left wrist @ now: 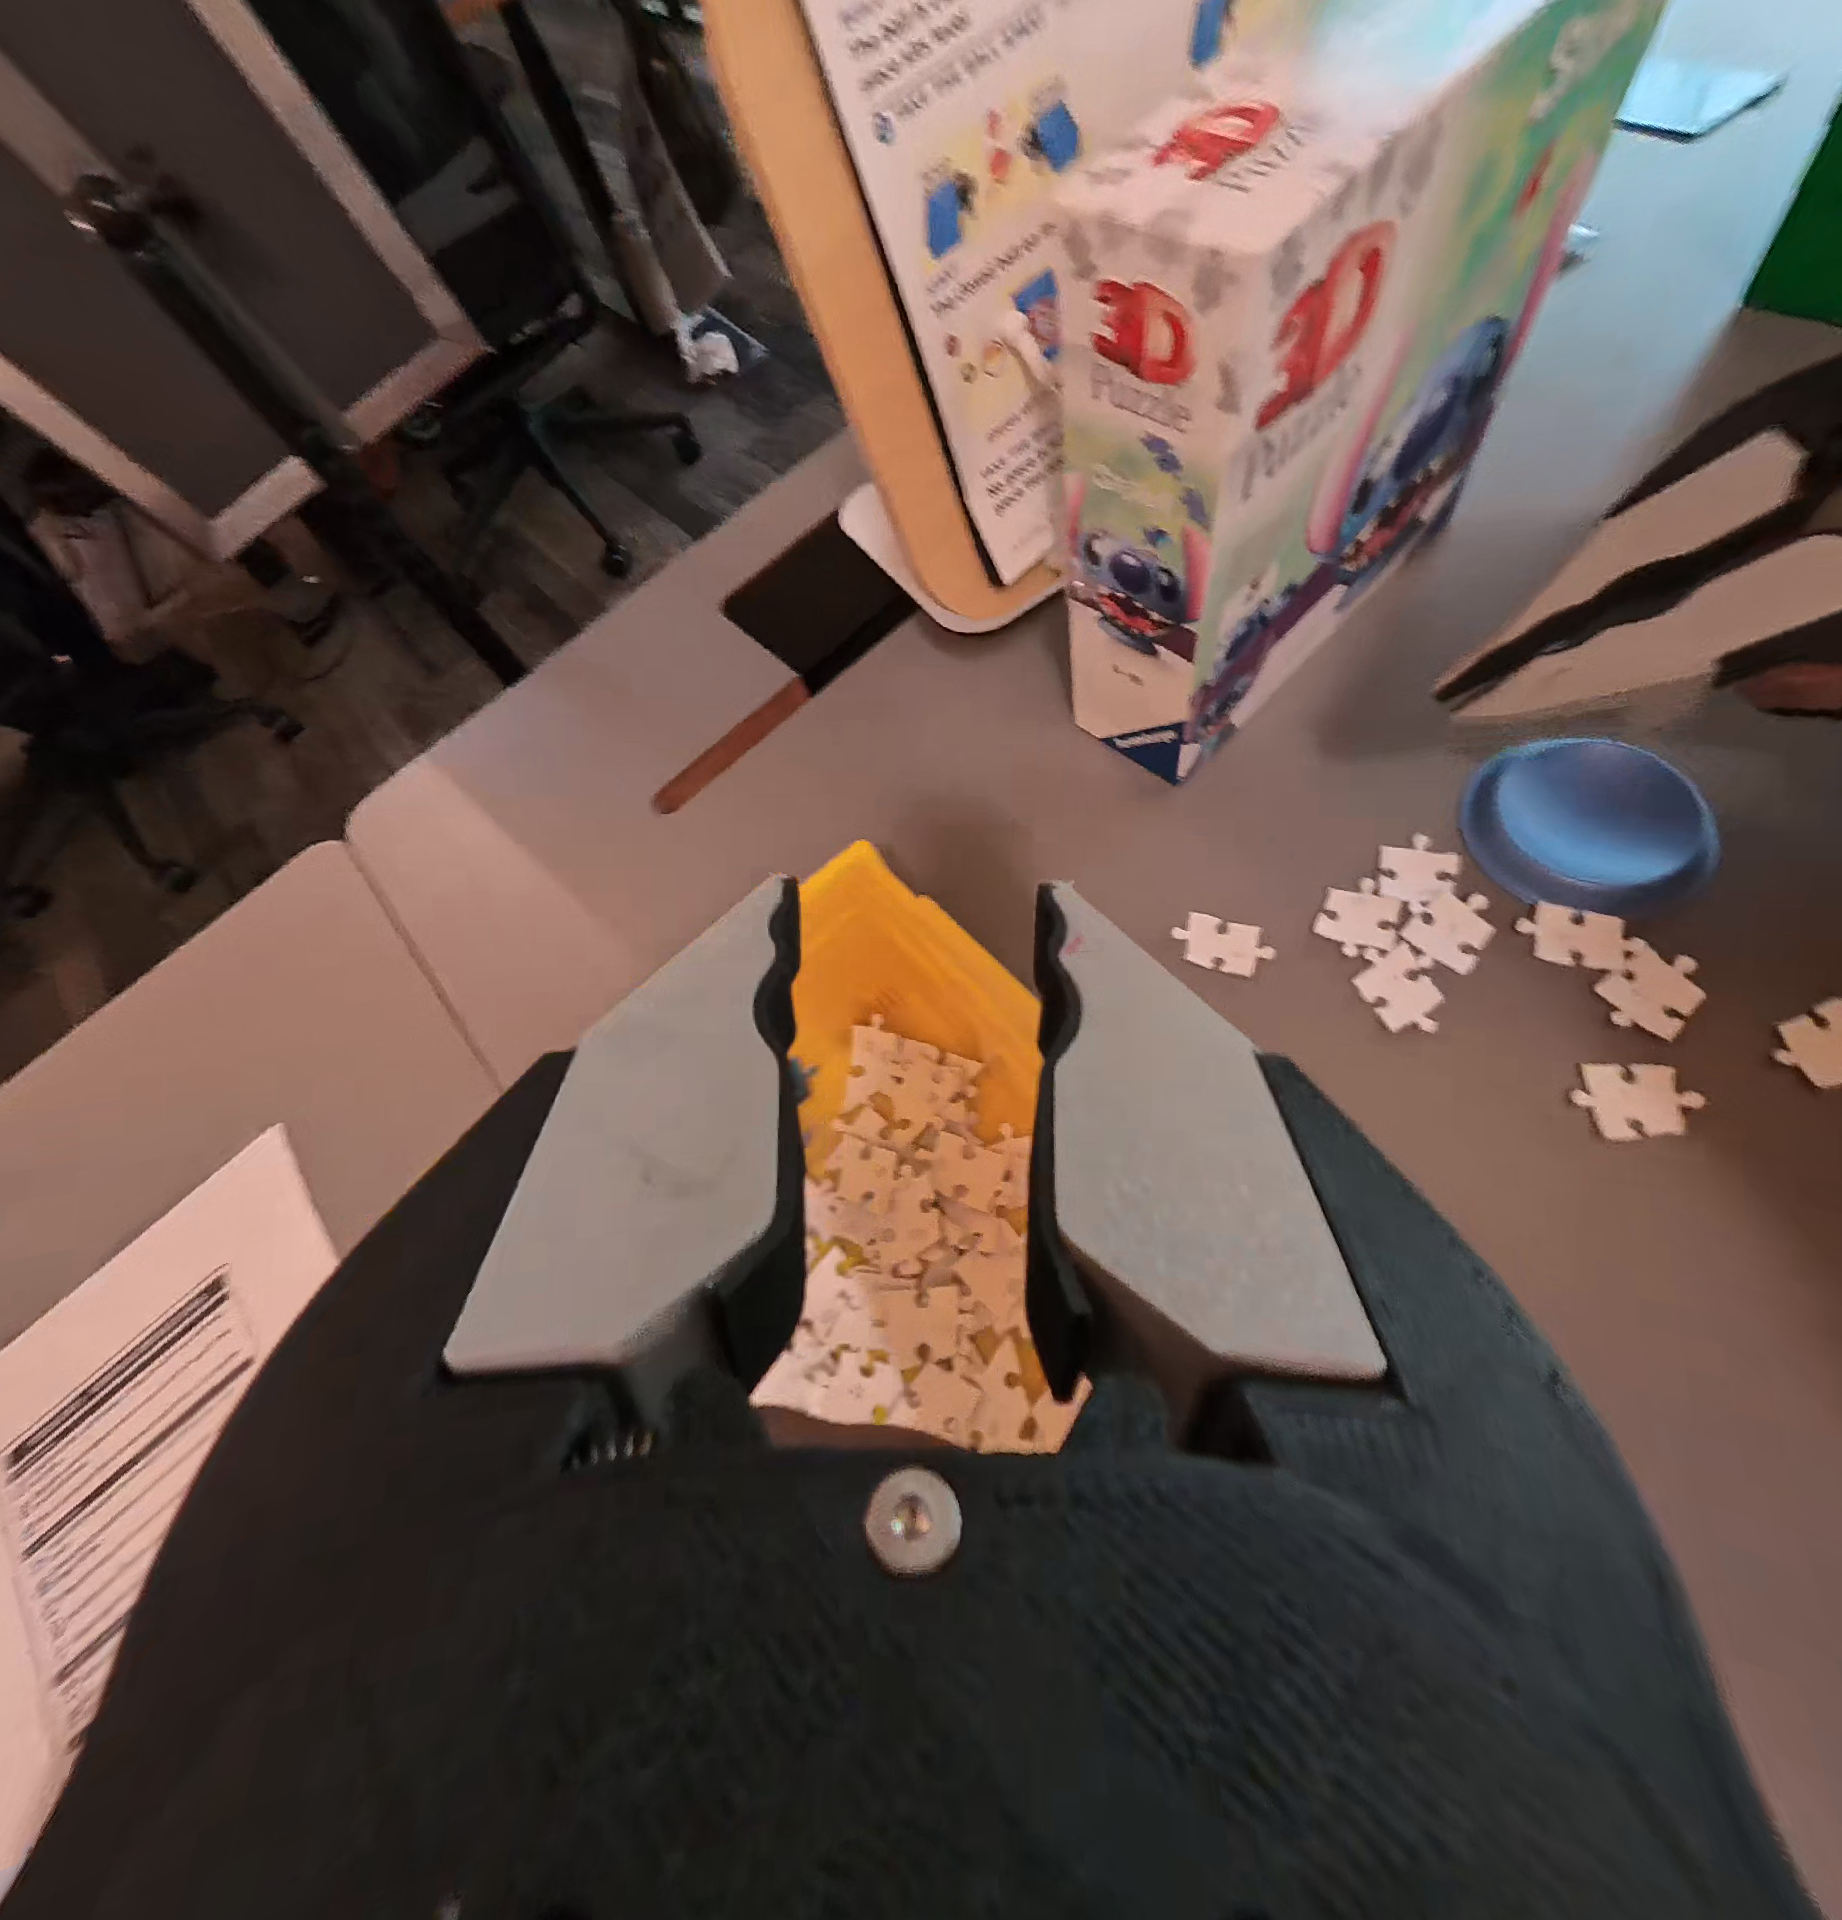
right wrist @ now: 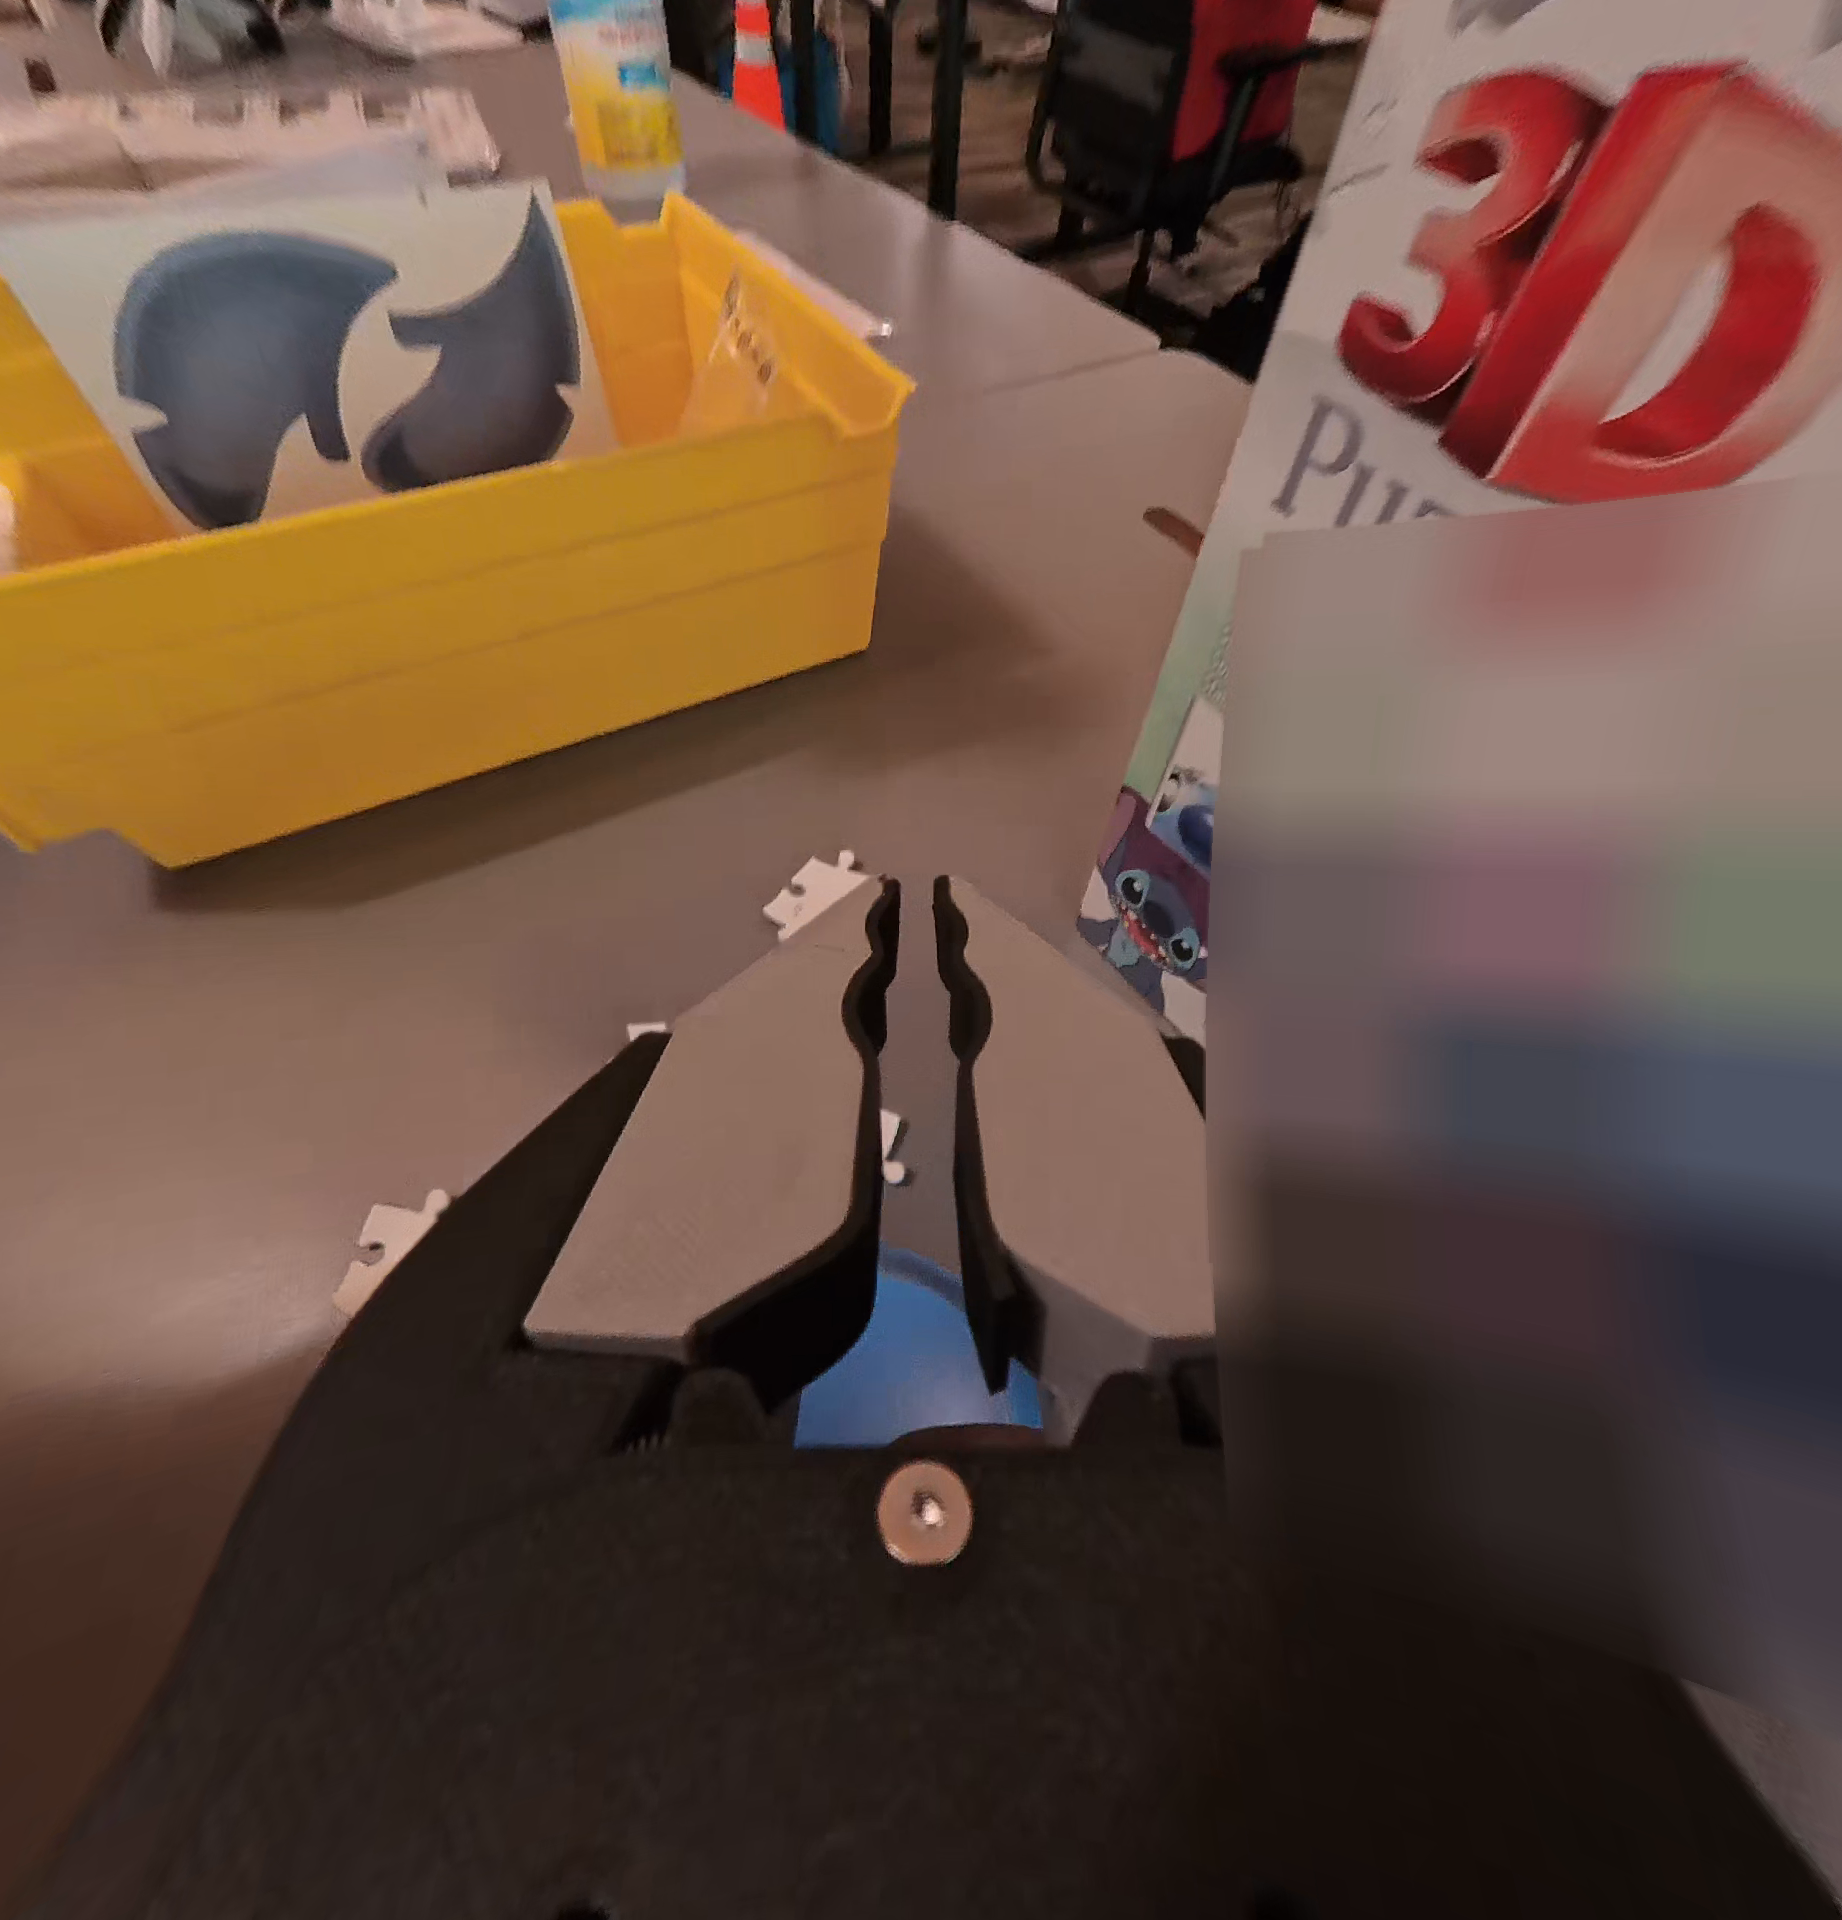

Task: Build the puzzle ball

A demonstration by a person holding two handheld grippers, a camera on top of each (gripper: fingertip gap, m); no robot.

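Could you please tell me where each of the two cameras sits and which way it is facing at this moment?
Left wrist view: sits on the left gripper, looking down along its open fingers into the yellow bin of puzzle pieces; the right gripper shows at the right edge.
Right wrist view: sits on the right gripper, fingers nearly closed and empty, low over the table, facing the bin with the box beside it.
Shared: bin, puzzle box, blue dish, loose pieces, table.
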